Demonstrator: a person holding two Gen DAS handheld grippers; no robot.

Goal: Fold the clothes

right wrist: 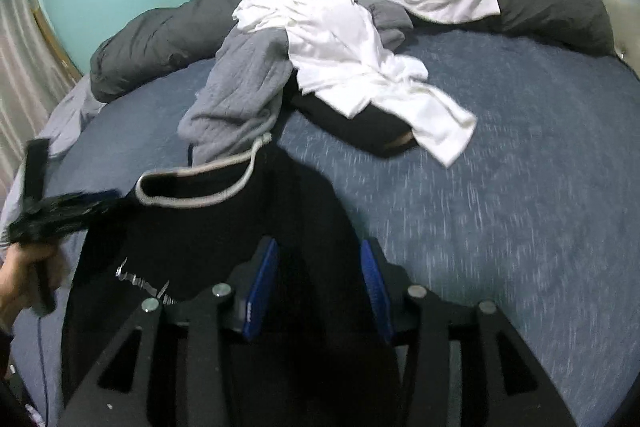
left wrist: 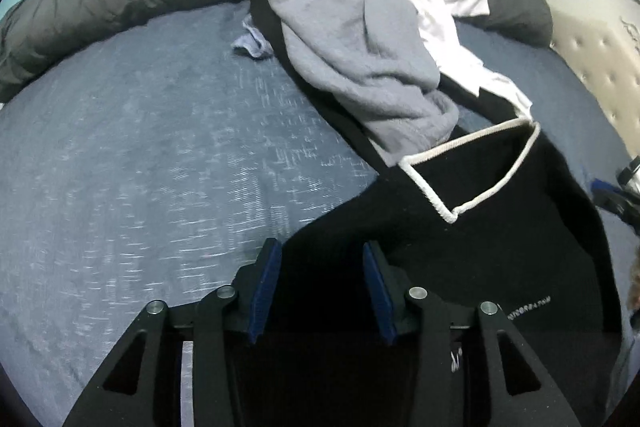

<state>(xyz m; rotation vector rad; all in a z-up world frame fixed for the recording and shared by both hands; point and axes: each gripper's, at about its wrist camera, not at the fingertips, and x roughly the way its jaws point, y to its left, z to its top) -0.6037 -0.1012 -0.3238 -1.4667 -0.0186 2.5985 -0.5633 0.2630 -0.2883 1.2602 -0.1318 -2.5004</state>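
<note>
- Black top (right wrist: 224, 239) flat on bed (right wrist: 500, 227), collar away from both grippers.
- Left gripper (left wrist: 320, 287), right gripper (right wrist: 318, 287): jaws wide, hem between, nothing held.

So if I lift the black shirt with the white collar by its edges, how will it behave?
Probably floppy: the black shirt drapes in soft folds on the bed, so it should sag between the left gripper and right gripper. Its collar lies under the grey garment, which may drag along. It looks thin and likely light.
</note>
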